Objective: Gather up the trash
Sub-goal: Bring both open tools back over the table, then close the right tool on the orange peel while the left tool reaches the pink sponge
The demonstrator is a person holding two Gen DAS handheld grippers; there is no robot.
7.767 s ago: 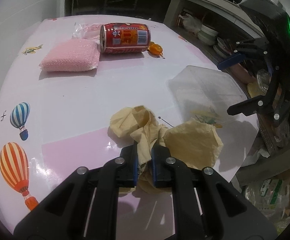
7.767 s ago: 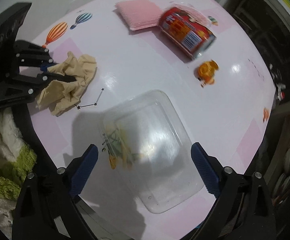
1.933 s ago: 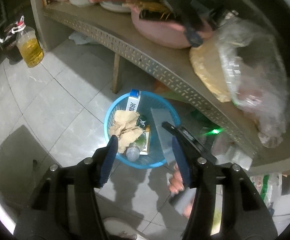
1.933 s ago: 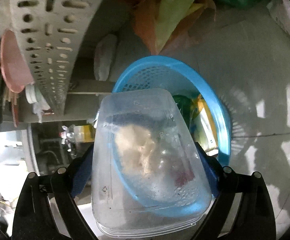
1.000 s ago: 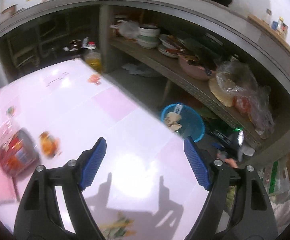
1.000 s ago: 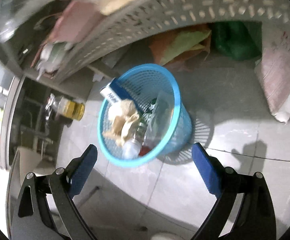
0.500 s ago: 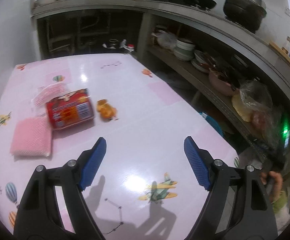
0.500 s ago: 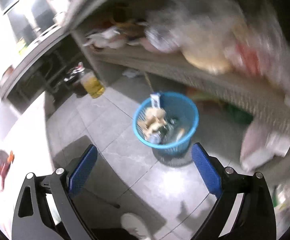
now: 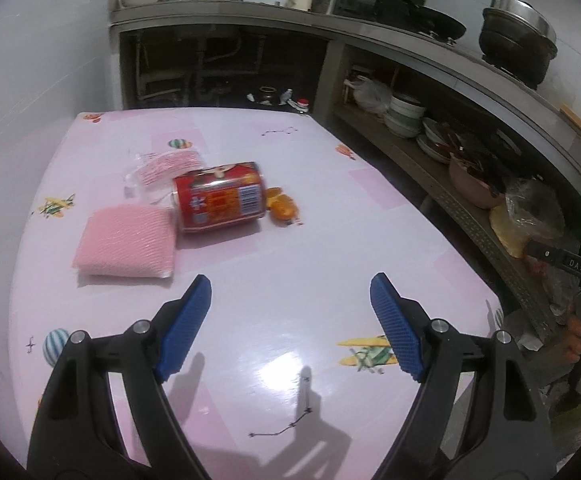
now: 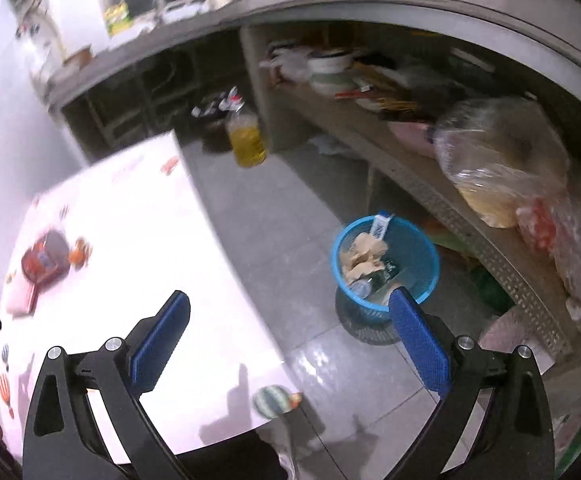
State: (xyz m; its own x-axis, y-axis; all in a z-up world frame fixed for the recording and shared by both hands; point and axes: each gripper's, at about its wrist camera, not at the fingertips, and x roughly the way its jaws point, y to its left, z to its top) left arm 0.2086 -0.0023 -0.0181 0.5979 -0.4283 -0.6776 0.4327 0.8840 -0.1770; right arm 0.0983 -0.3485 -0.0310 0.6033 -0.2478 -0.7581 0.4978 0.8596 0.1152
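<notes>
Left gripper (image 9: 290,300) gapes above the table (image 9: 330,208); right gripper (image 10: 290,320) gapes beside it.

On the table (image 9: 330,240), a can (image 9: 220,197) (on its side) is flanked left by a sponge (image 9: 124,242); a basket (image 10: 386,266) is set on the floor, right.
</notes>
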